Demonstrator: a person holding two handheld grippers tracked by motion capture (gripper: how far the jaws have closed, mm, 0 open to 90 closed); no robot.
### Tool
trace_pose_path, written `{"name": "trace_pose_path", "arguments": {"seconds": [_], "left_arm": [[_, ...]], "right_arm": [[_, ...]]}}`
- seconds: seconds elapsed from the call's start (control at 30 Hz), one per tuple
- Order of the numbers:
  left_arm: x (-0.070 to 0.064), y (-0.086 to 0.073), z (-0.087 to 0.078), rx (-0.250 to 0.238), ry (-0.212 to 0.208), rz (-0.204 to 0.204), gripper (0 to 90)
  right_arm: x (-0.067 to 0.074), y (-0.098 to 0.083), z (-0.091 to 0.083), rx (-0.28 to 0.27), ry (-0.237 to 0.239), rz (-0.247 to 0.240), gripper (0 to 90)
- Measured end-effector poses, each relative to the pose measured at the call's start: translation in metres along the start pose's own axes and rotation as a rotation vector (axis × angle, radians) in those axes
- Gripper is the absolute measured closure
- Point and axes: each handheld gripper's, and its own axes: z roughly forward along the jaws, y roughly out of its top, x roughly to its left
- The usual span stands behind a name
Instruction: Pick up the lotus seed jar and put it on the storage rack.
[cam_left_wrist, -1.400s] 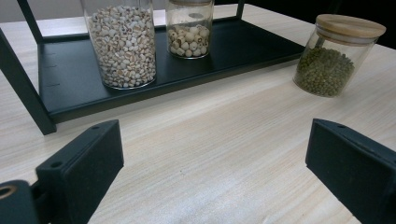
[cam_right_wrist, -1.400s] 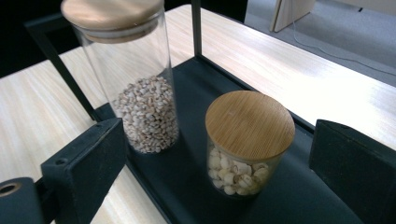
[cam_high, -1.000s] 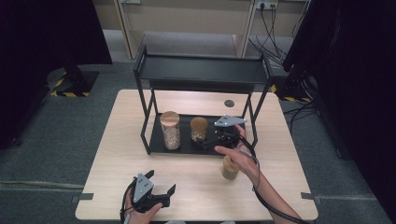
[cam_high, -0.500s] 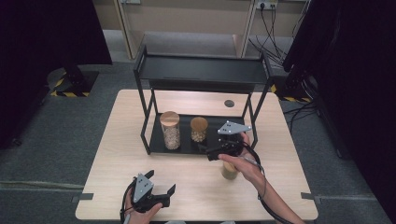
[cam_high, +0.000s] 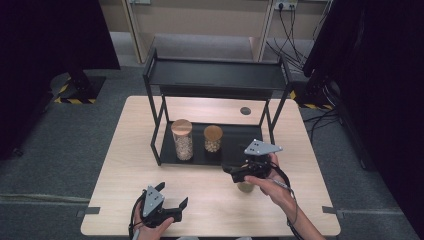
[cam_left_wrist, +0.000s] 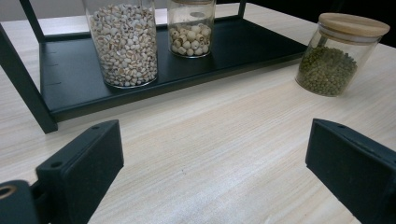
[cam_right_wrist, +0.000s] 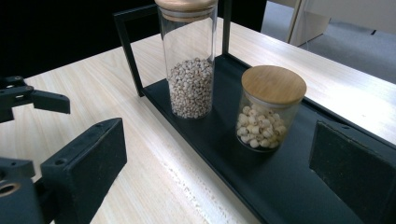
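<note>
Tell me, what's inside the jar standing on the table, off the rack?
The jar holds small green beans, filling roughly its lower half; the glass above them is empty. A wooden lid closes it. In the high view the right gripper hides most of it.

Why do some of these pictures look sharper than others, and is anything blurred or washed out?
High view: soft and low in detail, with dark surroundings around the evenly lit table. Left gripper view: the tall jar of pale grains and the green bean jar are crisp, while the near black claw is a little blurred. Right gripper view: the short jar is sharp, with faint glare on the glass.
</note>
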Motion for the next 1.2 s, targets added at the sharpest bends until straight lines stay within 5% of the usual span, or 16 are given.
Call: {"name": "trace_pose_path", "arguments": {"seconds": [0.5, 1.2], "left_arm": [[0.000, 0.000, 0.000, 0.004, 0.003, 0.001, 3.8], [0.000, 0.000, 0.001, 0.002, 0.005, 0.001, 3.7]], "right_arm": [[0.009, -0.032, -0.034, -0.055, 0.011, 0.018, 4.5], [0.030, -0.079, -0.059, -0.091, -0.004, 0.050, 4.5]]}}
